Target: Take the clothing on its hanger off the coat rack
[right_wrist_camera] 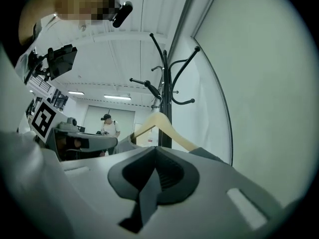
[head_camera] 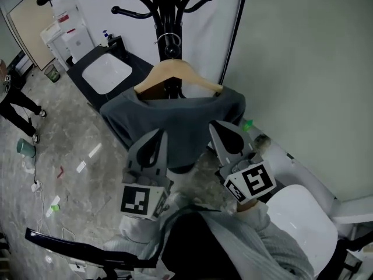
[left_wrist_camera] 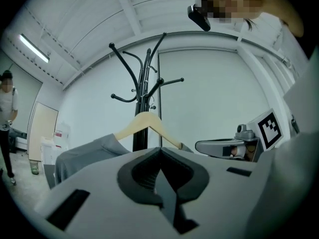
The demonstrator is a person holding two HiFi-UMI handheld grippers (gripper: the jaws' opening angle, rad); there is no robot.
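A black coat rack (head_camera: 165,16) stands against the wall. A wooden hanger (head_camera: 176,74) hangs from it by a metal hook (head_camera: 169,39) and carries a dark grey garment (head_camera: 175,121). My left gripper (head_camera: 161,134) is shut and empty, with its tip in front of the garment's lower left. The right gripper (head_camera: 216,125) is also shut and empty, by the garment's lower right. In the left gripper view the hanger (left_wrist_camera: 147,124) and garment (left_wrist_camera: 84,153) rise beyond the closed gripper (left_wrist_camera: 159,151). In the right gripper view the hanger (right_wrist_camera: 160,126) shows above that closed gripper (right_wrist_camera: 155,150).
A black counter with a white basin (head_camera: 106,73) stands left of the rack. A person (head_camera: 17,101) stands at the far left, and small items and cables lie on the floor nearby. A white chair (head_camera: 303,217) is at lower right, and the pale wall (head_camera: 303,63) is close behind.
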